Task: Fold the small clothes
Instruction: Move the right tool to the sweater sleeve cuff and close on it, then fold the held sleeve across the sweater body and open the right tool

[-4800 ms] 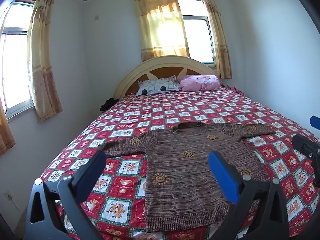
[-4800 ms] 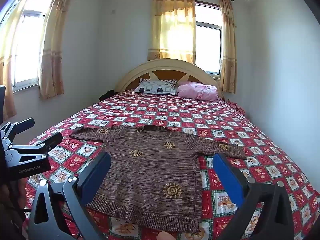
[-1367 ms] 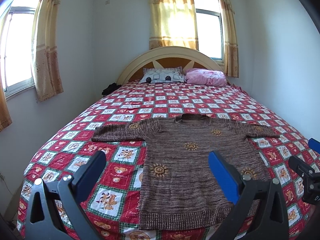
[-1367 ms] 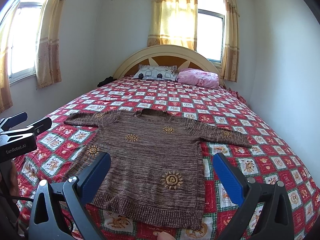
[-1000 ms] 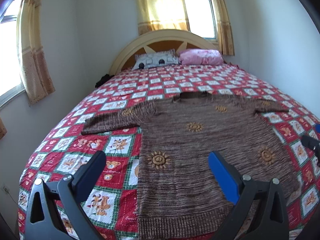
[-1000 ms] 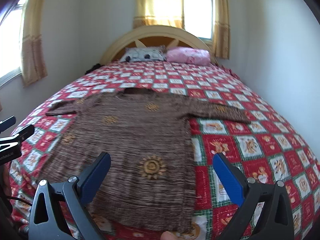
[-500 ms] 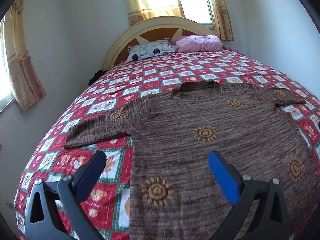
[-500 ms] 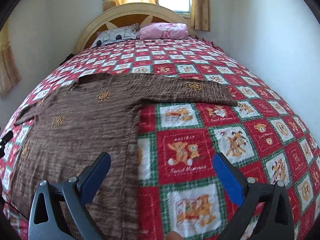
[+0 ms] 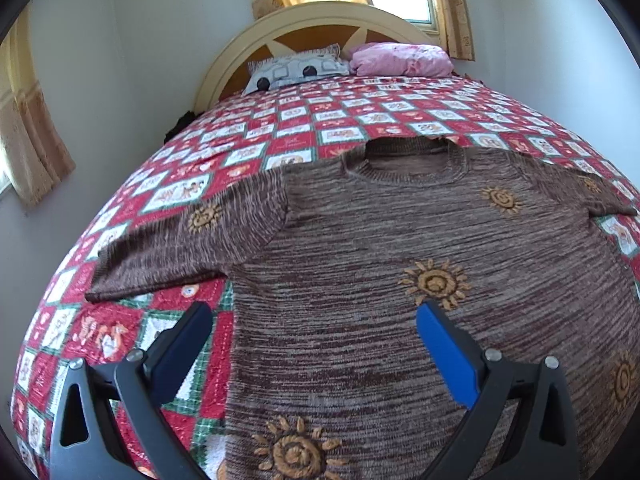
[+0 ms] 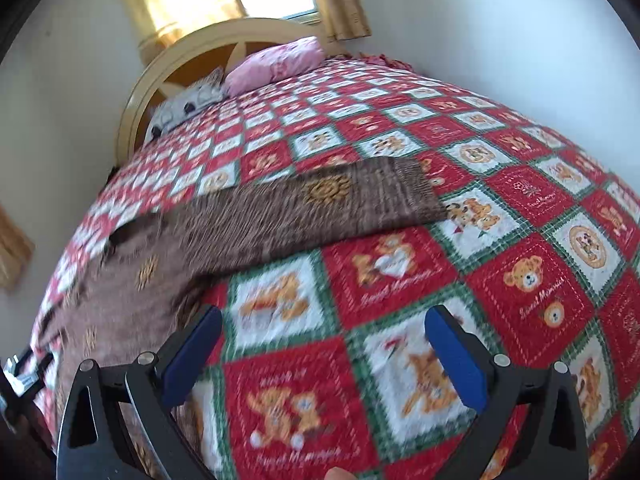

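Observation:
A brown knitted sweater (image 9: pixel 400 248) with orange sun motifs lies flat on the bed, front up, neck toward the headboard, both sleeves spread out. My left gripper (image 9: pixel 312 316) is open and empty, low over the sweater's left side near the armpit. My right gripper (image 10: pixel 322 320) is open and empty, over the bare quilt just in front of the sweater's right sleeve (image 10: pixel 320 200); the sleeve cuff (image 10: pixel 416 188) lies ahead and to the right.
The bed has a red, white and green teddy-bear quilt (image 10: pixel 520 280). A patterned pillow (image 9: pixel 296 70) and a pink pillow (image 9: pixel 400 58) lie by the cream headboard (image 9: pixel 320 20). White walls stand close on both sides. Curtained windows are behind the bed.
Both grippers have come down and forward toward the bed. The left one closed in on the sweater's left side; the right one swung right, toward the right sleeve. Both stay open.

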`<state>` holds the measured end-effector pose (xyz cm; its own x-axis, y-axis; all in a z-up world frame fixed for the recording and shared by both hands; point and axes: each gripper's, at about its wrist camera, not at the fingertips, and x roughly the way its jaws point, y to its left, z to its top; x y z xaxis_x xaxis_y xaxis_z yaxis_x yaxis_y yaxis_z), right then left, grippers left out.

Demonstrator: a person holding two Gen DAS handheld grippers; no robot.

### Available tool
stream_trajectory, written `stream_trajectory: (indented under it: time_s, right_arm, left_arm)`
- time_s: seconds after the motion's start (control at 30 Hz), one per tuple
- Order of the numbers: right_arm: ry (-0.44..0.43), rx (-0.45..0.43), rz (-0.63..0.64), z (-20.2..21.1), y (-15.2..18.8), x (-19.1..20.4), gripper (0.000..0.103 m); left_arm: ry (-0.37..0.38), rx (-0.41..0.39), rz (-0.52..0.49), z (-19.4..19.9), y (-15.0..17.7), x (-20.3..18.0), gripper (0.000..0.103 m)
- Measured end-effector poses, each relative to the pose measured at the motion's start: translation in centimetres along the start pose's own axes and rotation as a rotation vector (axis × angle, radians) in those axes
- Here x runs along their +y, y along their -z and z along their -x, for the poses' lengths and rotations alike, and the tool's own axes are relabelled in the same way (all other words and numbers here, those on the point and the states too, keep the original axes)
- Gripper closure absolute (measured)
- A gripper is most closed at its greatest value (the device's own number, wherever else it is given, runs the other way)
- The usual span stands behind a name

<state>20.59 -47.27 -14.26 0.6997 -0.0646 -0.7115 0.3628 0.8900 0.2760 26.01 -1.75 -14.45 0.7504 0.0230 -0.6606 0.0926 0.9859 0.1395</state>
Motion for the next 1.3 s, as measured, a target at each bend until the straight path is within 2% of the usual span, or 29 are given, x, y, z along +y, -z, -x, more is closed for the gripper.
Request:
stream_trajectory:
  time_s: [0.07, 0.17, 0.3, 0.33, 0.37, 0.4, 0.63, 0.73, 0.8, 0.87, 0.9, 1.03, 1.3]
  right_arm:
    - [0.009, 0.005, -0.046, -1.0, -1.1, -1.3, 0.004]
    - [0.008, 0.030, -0.094, -2.6, -2.4, -2.6, 0.015]
    - [0.005, 0.058, -0.158, -4.9, -3.8, -4.0, 0.018]
    - [0.006, 0.063, -0.168, -5.3, -4.0, -4.3, 0.021]
    - [0.009, 0.073, -0.186, -6.0, -4.3, -4.8, 0.028]
    - [0.014, 0.084, -0.203, -6.6, -4.4, -5.2, 0.030]
    - [0.040, 0.076, -0.248, -8.7, -6.0, -6.4, 0.031]
    - [0.060, 0.066, -0.283, -9.9, -6.8, -7.2, 0.047]
    - [0.073, 0.058, -0.288, -10.3, -7.1, -7.6, 0.071]
    - [0.083, 0.056, -0.291, -10.8, -7.4, -8.0, 0.085]
    - [0.082, 0.054, -0.290, -10.9, -7.5, -8.0, 0.088]
    - [0.083, 0.033, -0.227, -10.8, -8.4, -6.5, 0.091]
    - [0.066, -0.020, 0.015, -10.1, -10.2, 1.1, 0.092]
  left_arm:
    - [-0.002, 0.011, 0.009, -0.6, 0.1, 0.0, 0.000]
    - [-0.005, 0.028, 0.016, -1.4, 0.5, 0.0, 0.000]
    - [-0.002, 0.056, 0.030, -2.5, 0.9, 0.1, 0.000]
    - [-0.001, 0.061, 0.029, -2.7, 1.0, 0.1, 0.000]
    - [-0.001, 0.070, 0.031, -2.9, 1.1, 0.1, 0.000]
    - [-0.001, 0.080, 0.033, -3.2, 1.2, 0.0, 0.000]
    - [-0.006, 0.133, 0.056, -4.2, 1.5, 0.1, 0.000]
    - [-0.001, 0.155, 0.058, -4.7, 1.6, 0.0, 0.000]
    - [0.016, 0.175, 0.059, -5.0, 1.7, -0.1, 0.000]
    - [0.039, 0.189, 0.080, -5.3, 1.7, 0.2, 0.000]
    - [0.051, 0.195, 0.094, -5.4, 1.8, 0.4, 0.000]
    - [0.074, 0.205, 0.105, -5.5, 1.9, 0.4, 0.000]
    - [0.075, 0.209, 0.100, -5.7, 1.8, 0.2, 0.000]
